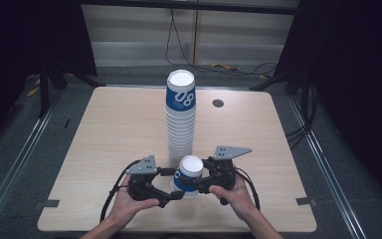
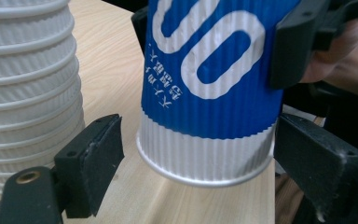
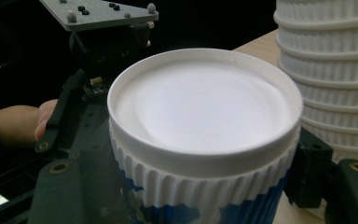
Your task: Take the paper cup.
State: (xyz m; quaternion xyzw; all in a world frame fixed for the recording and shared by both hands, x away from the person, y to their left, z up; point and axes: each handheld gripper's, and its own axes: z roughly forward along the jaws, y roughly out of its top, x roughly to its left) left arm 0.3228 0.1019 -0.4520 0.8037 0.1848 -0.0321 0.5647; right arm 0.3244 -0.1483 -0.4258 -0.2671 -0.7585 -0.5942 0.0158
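Observation:
A blue and white ribbed paper cup (image 1: 189, 174) is held upside down, slightly tilted, just above the table's front middle. My right gripper (image 1: 197, 178) is shut on the cup (image 3: 205, 107), one jaw on each side of its wall. My left gripper (image 1: 171, 184) is open around the cup's rim end (image 2: 214, 93); in the left gripper view its left jaw stands clear of the rim and its right jaw is close beside it. A tall stack of the same cups (image 1: 181, 114) stands upside down right behind, and its ribbed white side (image 2: 28, 84) is close by in the left gripper view.
The light wooden table (image 1: 104, 129) has a round grommet hole (image 1: 218, 103) at the back right. Cables lie on the floor behind the table. Black curtains hang at both sides. The person's hands come in over the front edge.

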